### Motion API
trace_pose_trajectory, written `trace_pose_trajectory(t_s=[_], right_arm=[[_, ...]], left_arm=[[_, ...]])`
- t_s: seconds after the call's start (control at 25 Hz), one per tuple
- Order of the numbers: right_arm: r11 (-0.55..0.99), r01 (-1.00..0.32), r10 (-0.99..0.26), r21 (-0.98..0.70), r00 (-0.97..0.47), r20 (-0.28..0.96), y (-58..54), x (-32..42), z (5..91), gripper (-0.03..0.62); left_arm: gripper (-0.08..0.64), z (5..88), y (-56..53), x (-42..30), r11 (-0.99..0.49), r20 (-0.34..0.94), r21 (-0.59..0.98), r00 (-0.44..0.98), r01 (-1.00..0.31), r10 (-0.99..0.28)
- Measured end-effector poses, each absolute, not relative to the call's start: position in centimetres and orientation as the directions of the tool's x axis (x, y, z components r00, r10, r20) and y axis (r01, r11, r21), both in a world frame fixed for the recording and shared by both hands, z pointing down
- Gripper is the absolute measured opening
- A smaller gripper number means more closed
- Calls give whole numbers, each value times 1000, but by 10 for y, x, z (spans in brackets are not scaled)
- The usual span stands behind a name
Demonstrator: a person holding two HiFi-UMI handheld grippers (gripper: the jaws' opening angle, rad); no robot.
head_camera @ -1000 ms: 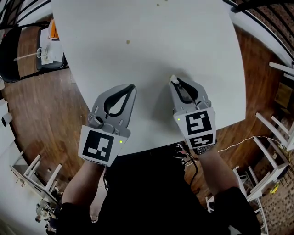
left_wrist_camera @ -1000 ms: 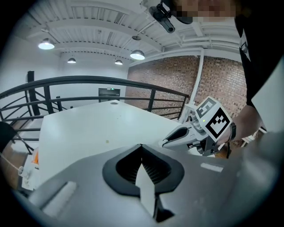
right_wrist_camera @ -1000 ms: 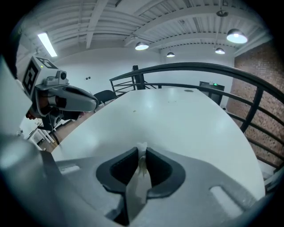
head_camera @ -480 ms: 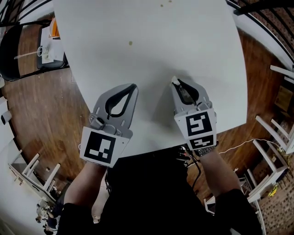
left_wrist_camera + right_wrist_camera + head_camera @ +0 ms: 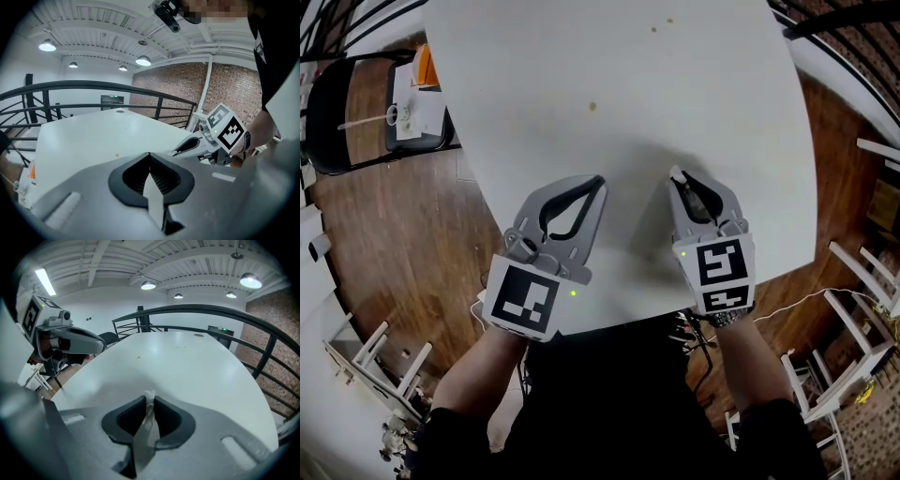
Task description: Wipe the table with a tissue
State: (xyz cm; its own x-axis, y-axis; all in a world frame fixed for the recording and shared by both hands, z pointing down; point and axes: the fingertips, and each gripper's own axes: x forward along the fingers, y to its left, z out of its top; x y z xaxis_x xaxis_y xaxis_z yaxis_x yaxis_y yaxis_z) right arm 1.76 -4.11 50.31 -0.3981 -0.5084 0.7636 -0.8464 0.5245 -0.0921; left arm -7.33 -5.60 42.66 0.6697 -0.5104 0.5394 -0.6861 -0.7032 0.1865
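Spotting crumb (image 5: 592, 106) ahead on white counter (image 5: 722, 84), chair (image 5: 333, 122) off left; right claw (image 5: 678, 178) clenched on tissue (image 5: 149, 396) near counter's front edge; left claw (image 5: 599, 183) clenched, empty, beside it.

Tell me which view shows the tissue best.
Right gripper view: the tissue is pinched between the shut right tongs, white tip poking out. Head view shows only a white sliver at the tips. Left gripper view: too small to tell.
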Motion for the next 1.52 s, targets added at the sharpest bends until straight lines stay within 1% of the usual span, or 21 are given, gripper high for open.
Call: trace_pose_trajectory(t_s=[0.28, 0.52, 1.04, 1.52], right_arm=[[496, -863, -534, -91, -386, 752, -54, 7, 500, 44], [527, -845, -551, -97, -426, 718, -71, -20, 489, 43], [569, -816, -555, -106, -475, 683, -120, -70, 485, 43], [567, -816, -523, -109, -459, 718, -143, -85, 502, 43]], left_arm=[[10, 431, -66, -90, -709, 540, 197, 678, -678, -499], [9, 432, -72, -103, -700, 538, 203, 675, -685, -505], [11, 439, -92, -135, -659, 537, 216, 652, -720, -535], [11, 449, -104, -149, -651, 545, 224, 647, -725, -533]])
